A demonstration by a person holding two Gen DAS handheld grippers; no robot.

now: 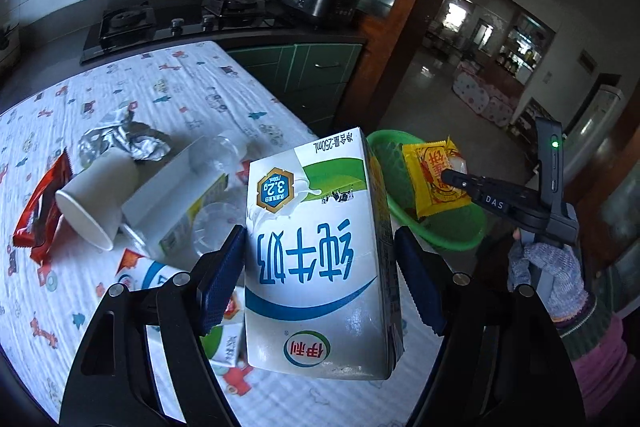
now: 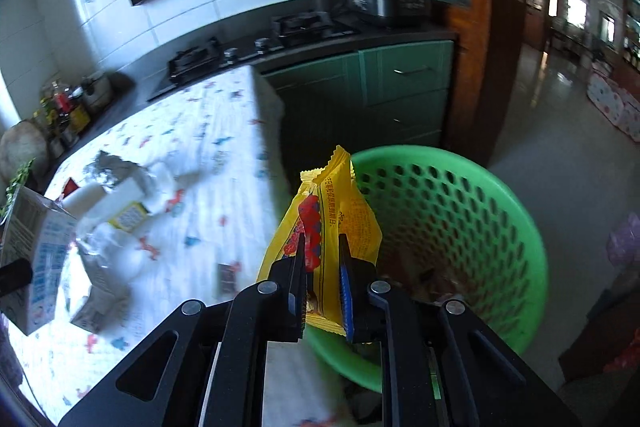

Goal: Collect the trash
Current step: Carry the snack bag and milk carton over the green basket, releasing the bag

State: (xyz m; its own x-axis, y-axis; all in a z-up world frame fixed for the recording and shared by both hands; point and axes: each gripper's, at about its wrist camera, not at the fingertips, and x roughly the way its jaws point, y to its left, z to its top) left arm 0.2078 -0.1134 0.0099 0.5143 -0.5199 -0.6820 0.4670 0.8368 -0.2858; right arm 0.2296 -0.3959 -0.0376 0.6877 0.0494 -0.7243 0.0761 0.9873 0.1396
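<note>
The left gripper (image 1: 320, 267) is clenched on a white-and-blue milk carton (image 1: 320, 247), which fills the centre of the left wrist view with its print upside down, a blue pad pressed against each side. The carton hangs above the worktop (image 1: 180, 87), which is covered by a white cloth printed with small coloured figures.

On the worktop, at the left of the same view, lie more pieces of trash: a red snack wrapper (image 1: 40, 207) at the far left, a white paper cup (image 1: 96, 203) on its side just beside it, crumpled foil (image 1: 124, 139) behind the cup, an open white box (image 1: 176, 187) and a clear plastic container (image 1: 216, 223) near the carton.

The right gripper (image 2: 320, 287) grasps a yellow snack packet (image 2: 332, 223), its jaws closed on the packet's lower part. In the right wrist view the packet stands at the near rim of a green perforated basket (image 2: 460, 195), which takes up the right centre of the frame, beyond the worktop's edge. Some dark scraps lie at the basket's bottom; what they are cannot be told.
</note>
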